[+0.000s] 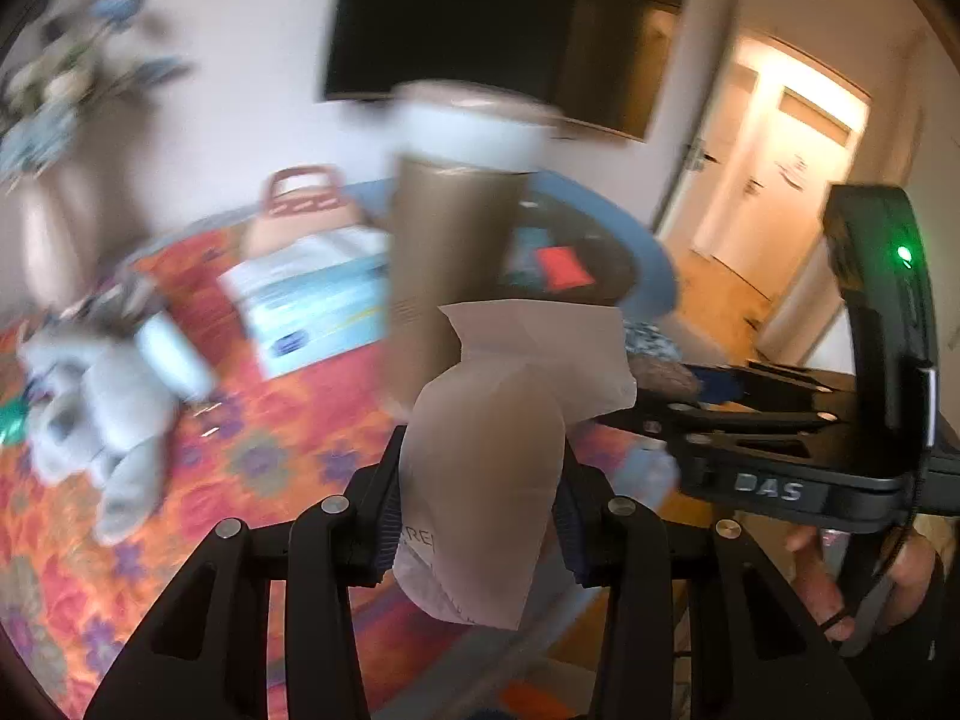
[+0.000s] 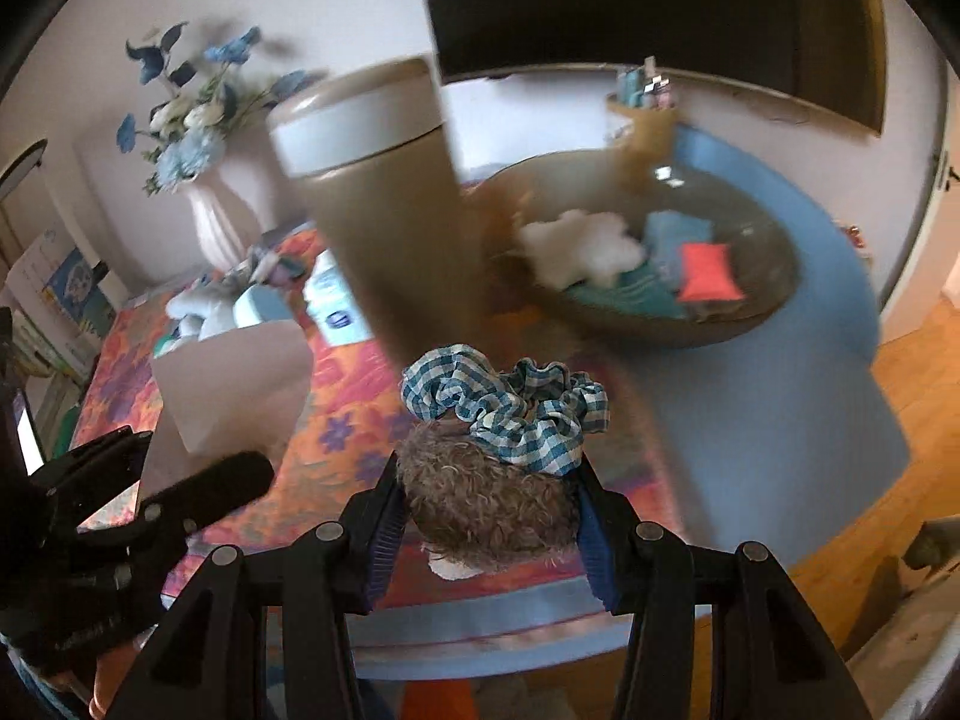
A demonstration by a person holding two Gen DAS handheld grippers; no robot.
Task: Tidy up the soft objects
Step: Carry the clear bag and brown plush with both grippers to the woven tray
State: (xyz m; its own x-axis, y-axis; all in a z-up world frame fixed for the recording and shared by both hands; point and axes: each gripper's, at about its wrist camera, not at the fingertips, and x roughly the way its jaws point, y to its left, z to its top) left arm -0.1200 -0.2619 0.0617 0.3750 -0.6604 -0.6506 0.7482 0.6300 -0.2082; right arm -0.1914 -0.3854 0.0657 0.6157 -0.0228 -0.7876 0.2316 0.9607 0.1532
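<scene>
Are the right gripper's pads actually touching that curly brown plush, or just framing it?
Touching. In the right wrist view both blue pads press into the sides of the curly brown plush, with no gap on either side of the right gripper.

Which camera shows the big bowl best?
The right wrist view. There the whole bowl shows, with soft things inside. In the left wrist view the tall canister hides most of the bowl, leaving only a blurred part.

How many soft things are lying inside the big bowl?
4 that I can tell in the bowl: a white fluffy piece at its left, teal cloth below it, a blue pouch in the middle, a red pouch at right. More may lie hidden underneath.
</scene>
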